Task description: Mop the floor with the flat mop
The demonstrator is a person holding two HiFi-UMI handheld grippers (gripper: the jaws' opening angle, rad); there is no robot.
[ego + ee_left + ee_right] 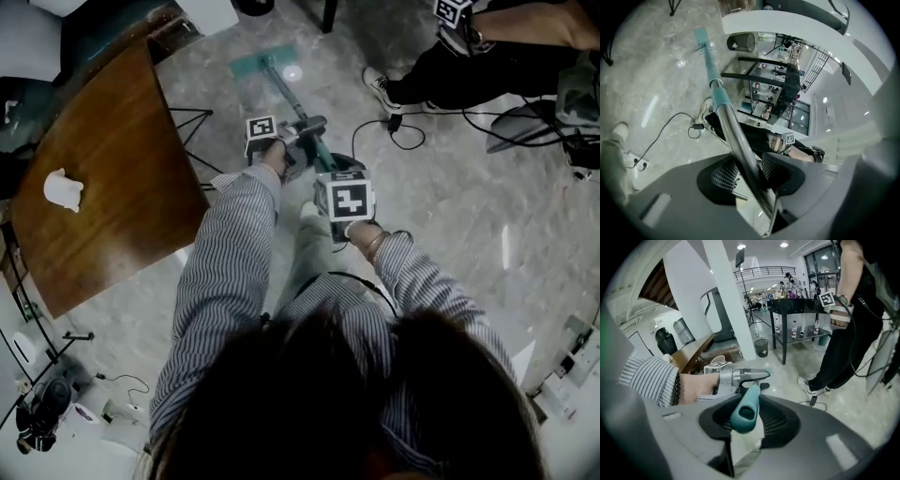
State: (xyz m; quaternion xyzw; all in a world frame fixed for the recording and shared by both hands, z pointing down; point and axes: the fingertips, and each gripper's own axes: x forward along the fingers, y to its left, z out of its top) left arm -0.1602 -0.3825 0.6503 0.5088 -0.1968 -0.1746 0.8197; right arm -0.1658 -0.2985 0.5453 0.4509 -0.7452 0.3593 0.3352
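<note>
The flat mop's teal head (264, 67) lies on the grey marble floor ahead of me. Its pole (286, 97) slants back towards my hands. My left gripper (298, 139) is shut on the metal pole (738, 140), which runs between its jaws down to the mop head (701, 38). My right gripper (339, 180) is shut on the teal handle end (745, 409) of the pole, higher up and nearer me. In the right gripper view the left gripper (740, 377) shows just beyond the handle.
A brown wooden table (103, 187) with a white crumpled object (63, 189) stands at left. Another person (487, 56) stands at upper right, with black cables (412, 131) trailing on the floor. Power strips (577, 361) lie at lower right.
</note>
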